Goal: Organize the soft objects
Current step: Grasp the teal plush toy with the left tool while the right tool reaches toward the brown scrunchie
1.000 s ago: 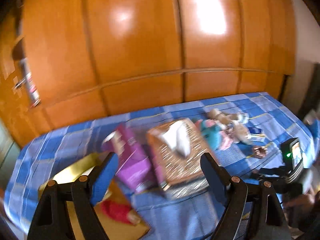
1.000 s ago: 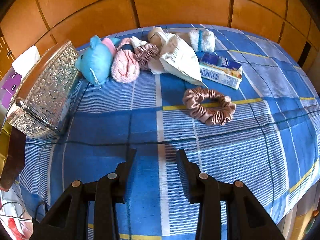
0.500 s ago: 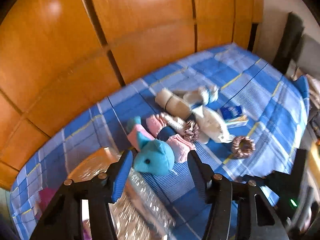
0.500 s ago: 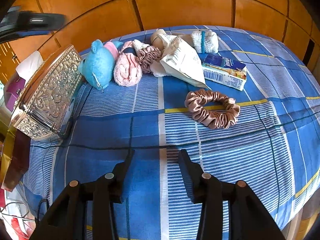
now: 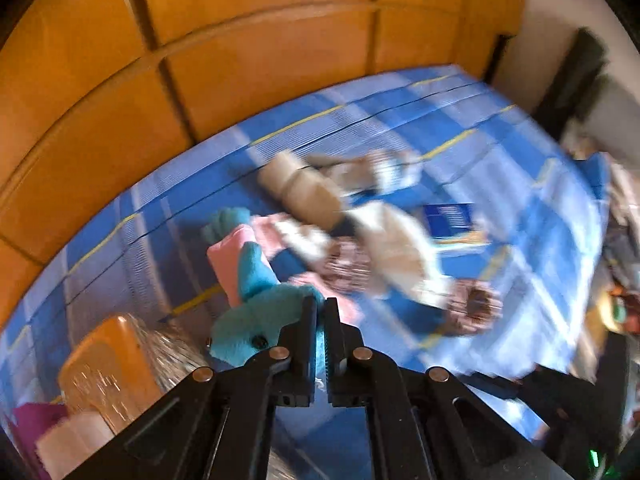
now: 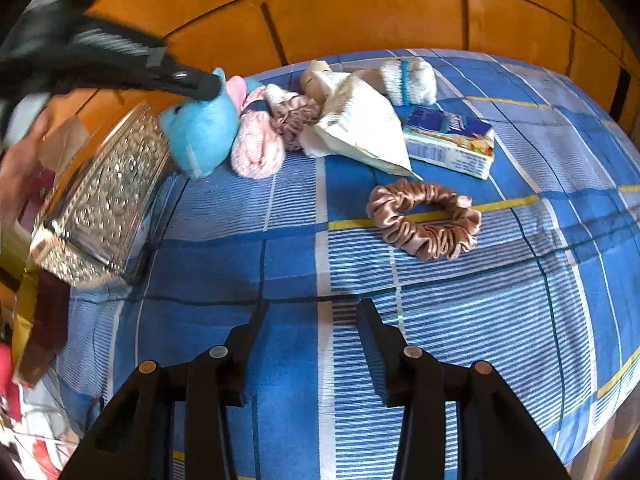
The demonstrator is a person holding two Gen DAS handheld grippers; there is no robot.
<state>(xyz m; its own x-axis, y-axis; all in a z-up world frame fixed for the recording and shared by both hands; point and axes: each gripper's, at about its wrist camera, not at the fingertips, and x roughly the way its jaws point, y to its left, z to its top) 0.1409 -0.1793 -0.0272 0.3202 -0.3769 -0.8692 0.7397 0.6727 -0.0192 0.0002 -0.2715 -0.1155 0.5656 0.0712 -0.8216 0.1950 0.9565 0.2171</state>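
My left gripper (image 5: 319,308) is shut on the blue plush toy (image 5: 256,320), pinching its top; from the right wrist view it (image 6: 208,86) comes in from the left onto the same toy (image 6: 200,132). Beside the toy lie pink fuzzy socks (image 6: 256,144), a mauve scrunchie (image 6: 296,118), a white pouch (image 6: 360,128), rolled white socks (image 6: 408,80) and a beige roll (image 6: 314,74). A satin pink scrunchie (image 6: 424,220) lies alone nearer me. My right gripper (image 6: 312,312) is open and empty above the blue checked bedsheet (image 6: 240,264).
An embossed silver tissue box (image 6: 100,204) stands left of the toy. A blue tissue packet (image 6: 450,142) lies right of the pouch. Orange wooden wardrobe panels (image 6: 360,12) rise behind the bed. A gold-edged box (image 6: 36,320) and clutter sit at the left edge.
My left gripper swung right from the boxes, came down over the blue plush toy and closed on it. My right gripper moved slightly forward and stayed open.
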